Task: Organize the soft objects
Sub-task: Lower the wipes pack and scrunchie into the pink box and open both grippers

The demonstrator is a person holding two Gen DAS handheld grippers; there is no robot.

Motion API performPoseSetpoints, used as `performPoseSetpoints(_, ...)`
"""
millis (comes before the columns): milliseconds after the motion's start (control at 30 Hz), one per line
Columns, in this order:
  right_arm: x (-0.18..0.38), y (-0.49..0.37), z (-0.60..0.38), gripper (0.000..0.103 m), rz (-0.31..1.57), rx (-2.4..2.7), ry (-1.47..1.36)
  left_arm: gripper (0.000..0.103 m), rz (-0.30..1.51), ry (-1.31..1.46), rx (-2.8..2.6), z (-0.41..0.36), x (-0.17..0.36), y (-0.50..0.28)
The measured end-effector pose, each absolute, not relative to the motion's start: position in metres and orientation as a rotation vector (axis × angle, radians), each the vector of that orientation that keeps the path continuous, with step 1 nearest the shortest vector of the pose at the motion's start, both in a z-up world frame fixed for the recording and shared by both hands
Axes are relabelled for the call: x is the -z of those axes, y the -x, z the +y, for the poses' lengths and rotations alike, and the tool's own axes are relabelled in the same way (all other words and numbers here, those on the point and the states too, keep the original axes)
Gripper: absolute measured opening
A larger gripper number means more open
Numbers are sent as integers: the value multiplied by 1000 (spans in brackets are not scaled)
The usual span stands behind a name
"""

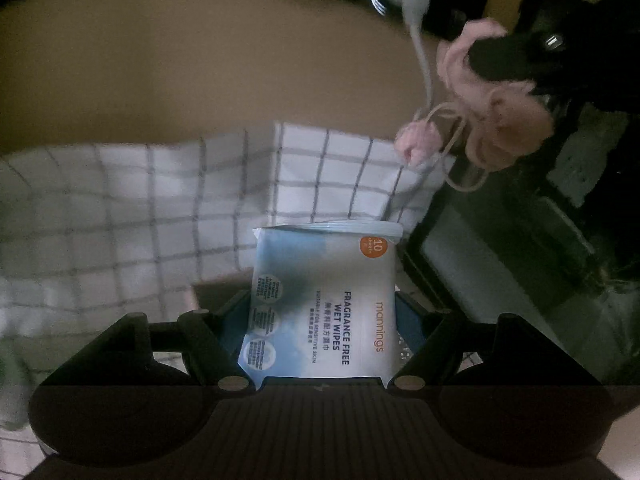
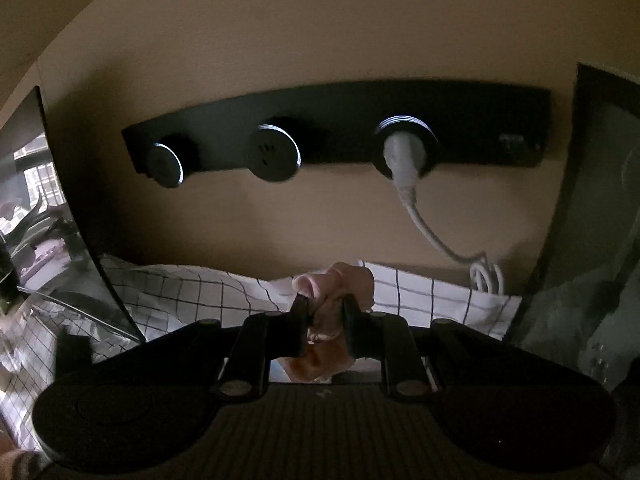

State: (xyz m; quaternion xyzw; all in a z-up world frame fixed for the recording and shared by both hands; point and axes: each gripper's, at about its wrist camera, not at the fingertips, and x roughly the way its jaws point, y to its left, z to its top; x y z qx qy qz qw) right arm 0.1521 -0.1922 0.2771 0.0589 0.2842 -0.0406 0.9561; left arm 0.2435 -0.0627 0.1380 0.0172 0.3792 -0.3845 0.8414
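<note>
Wet wipes (image 1: 320, 304) sit squeezed in the left gripper (image 1: 320, 320). Pink fluffy toy (image 2: 332, 292) is pinched tight by the right gripper (image 2: 325, 320); its dangling string (image 1: 452, 148) might catch the cord (image 1: 420, 56).

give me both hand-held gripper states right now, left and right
Left hand-held gripper: closed on the wet wipes pack.
Right hand-held gripper: closed on the pink fluffy item.

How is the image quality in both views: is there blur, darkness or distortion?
Left wrist view: dim, motion blur smears the checked cloth, though the wet wipes pack in the left gripper reads sharp. Right wrist view: dark but sharper, fisheye bends the socket strip; the right gripper is almost a silhouette around the pink soft item.
</note>
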Motion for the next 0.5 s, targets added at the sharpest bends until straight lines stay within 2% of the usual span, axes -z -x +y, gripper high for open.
performPoseSetpoints(133, -250, -157, -197, 17, 607, 116, -111, 81, 837, -82, 812, -92, -108, -250)
performPoseSetpoints(233, -222, -167, -205, 17, 646, 143, -137, 81, 932, -124, 820, -109, -87, -257)
performPoseSetpoints(500, -137, -214, -251, 18, 803, 211, -340, 80, 835, -173, 862, -108, -92, -248)
